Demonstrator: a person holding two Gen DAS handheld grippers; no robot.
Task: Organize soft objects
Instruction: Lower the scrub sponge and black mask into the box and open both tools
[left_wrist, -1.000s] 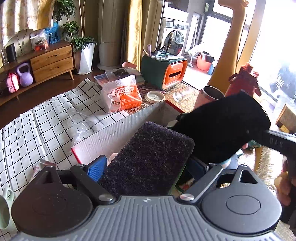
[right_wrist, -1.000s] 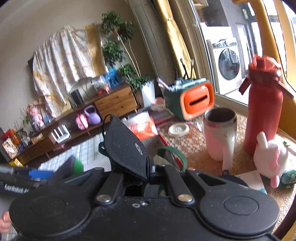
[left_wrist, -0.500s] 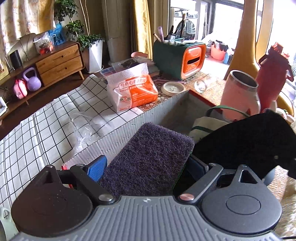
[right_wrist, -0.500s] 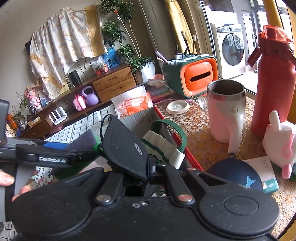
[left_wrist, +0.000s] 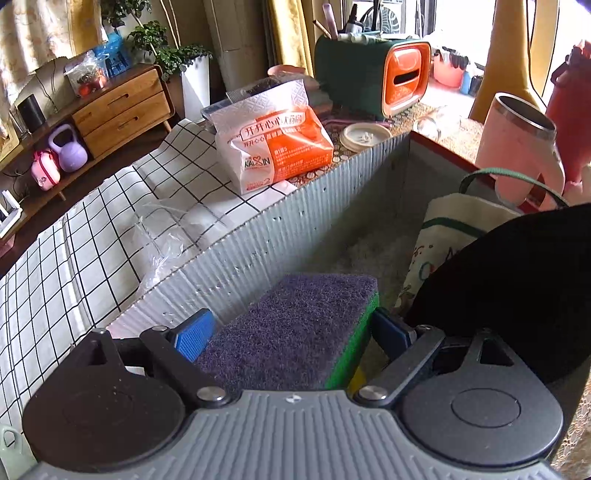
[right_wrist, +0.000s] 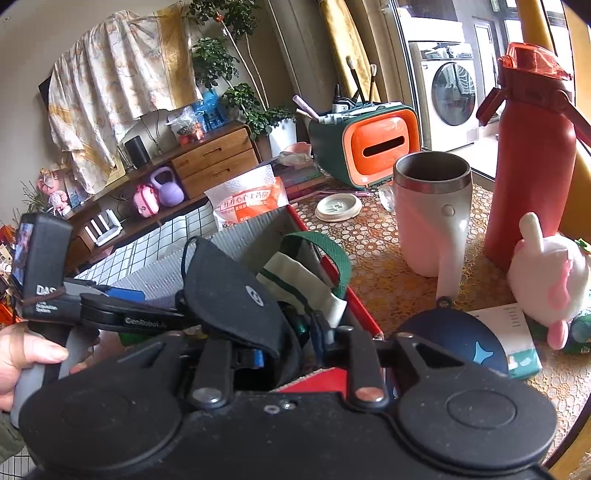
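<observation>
My left gripper (left_wrist: 291, 332) is shut on a sponge (left_wrist: 295, 321) with a purple scouring top and a green body, its blue pads pressed on both sides. The sponge hangs over the inside of a grey corrugated box (left_wrist: 280, 236). A cream tote bag (left_wrist: 454, 229) with a green strap lies in that box. My right gripper (right_wrist: 288, 339) is over the box's near end and its jaws are opening. A black soft pouch (right_wrist: 229, 295) sits between them, leaning on the left finger, clear of the right one. A hand (right_wrist: 22, 362) holds the left gripper (right_wrist: 122, 317).
An orange and white tissue pack (left_wrist: 273, 147) lies on the checked cloth (left_wrist: 74, 251) beyond the box. Right of the box stand a pink mug (right_wrist: 432, 214), a red bottle (right_wrist: 528, 155), a white plush rabbit (right_wrist: 546, 280) and a dark blue disc (right_wrist: 454, 343). A green and orange organiser (right_wrist: 369, 147) is behind.
My left gripper has come forward and down with the sponge, from outside the box to over its inside. The right gripper's jaws have parted, and the black pouch now sits loose.
</observation>
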